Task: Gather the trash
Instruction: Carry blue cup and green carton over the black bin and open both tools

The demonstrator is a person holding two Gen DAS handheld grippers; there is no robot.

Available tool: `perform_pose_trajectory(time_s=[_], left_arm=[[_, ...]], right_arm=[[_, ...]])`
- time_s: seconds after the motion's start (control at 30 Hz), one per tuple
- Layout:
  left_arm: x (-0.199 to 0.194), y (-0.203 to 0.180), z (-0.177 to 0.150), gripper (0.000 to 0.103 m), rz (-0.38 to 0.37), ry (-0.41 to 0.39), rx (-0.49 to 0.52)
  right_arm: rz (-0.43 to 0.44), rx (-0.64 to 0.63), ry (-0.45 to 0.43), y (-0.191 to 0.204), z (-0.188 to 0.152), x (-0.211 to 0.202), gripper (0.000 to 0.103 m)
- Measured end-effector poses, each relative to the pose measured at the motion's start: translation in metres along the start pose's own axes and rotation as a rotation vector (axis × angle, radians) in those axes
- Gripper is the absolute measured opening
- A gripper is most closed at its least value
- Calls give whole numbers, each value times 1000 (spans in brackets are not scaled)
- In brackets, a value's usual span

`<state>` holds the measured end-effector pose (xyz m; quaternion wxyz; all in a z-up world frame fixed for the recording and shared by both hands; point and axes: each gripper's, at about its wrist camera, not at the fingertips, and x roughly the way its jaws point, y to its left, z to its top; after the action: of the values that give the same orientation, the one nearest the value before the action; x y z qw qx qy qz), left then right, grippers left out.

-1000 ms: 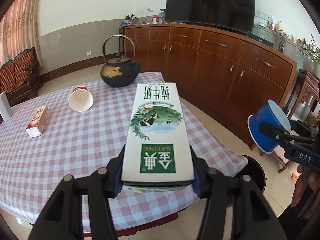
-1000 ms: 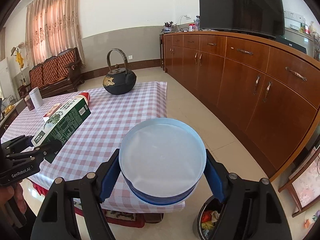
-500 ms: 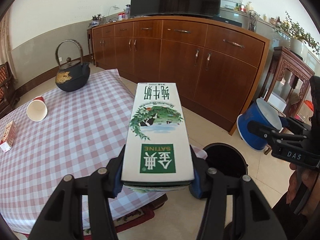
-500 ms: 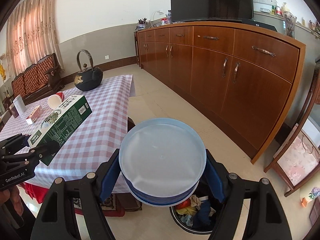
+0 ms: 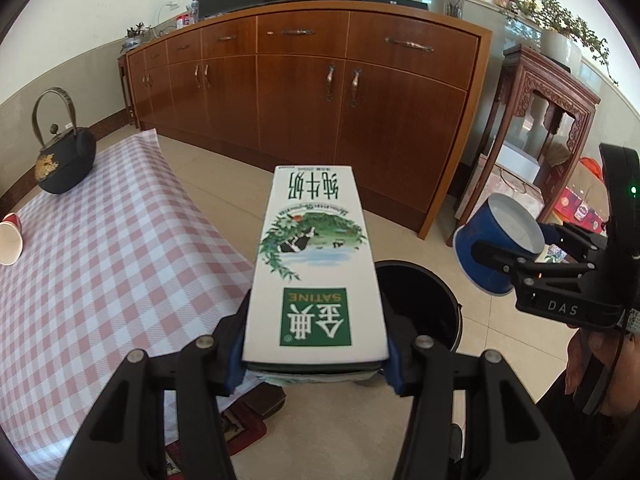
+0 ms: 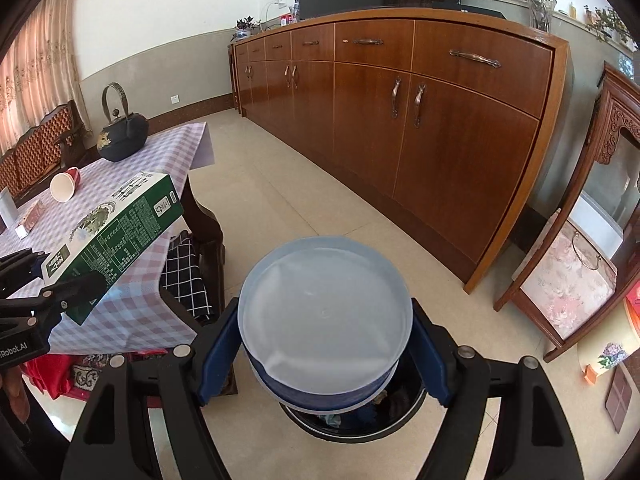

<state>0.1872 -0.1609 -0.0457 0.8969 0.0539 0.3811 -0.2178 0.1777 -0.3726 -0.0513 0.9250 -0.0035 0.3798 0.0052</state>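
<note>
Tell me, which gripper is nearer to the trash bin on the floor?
Right. The right gripper holds the blue cup directly above the trash bin; the left gripper, holding the milk carton, is beside it.

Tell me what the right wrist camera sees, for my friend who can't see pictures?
The right gripper holds a blue paper bowl right above a black trash bin on the floor. At left, the left gripper holds a green milk carton over the checked table.
</note>
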Motion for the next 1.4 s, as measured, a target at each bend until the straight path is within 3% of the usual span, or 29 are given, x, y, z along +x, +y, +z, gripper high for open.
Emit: perform_pose_trajectory(time_s=[0.43,0.97,1.03,1.07,1.1,1.13,1.2,1.27,1.4], left_arm=[[65,-49,-14,55,-97,143,74],[148,-72,-32,55,-204,340,40],[160,-71,-33,59,-214,354,32],[164,-69,-35,75,-191,354,21],[165,-65,-35,84,-174,343,4],[165,-61,-35,85,-160,332,-14],[165,-58,-36,87,-141,324,-28],[165,-58,-38,92,-113,319,-14],[162,-57,-40,93,-85,307,-8]], right_arm=[[-35,20,140,-44,-38,51,79],[11,-70,324,-64,-92,130,80],[36,-101,358,-64,-97,146,80],[44,-123,364,-63,-100,153,83],[20,-149,375,-64,-105,161,90],[-11,-153,413,-68,-109,171,103],[5,-109,445,-79,-113,178,103],[-19,-63,432,-90,-114,176,103],[-55,-9,418,-99,-112,170,103]])
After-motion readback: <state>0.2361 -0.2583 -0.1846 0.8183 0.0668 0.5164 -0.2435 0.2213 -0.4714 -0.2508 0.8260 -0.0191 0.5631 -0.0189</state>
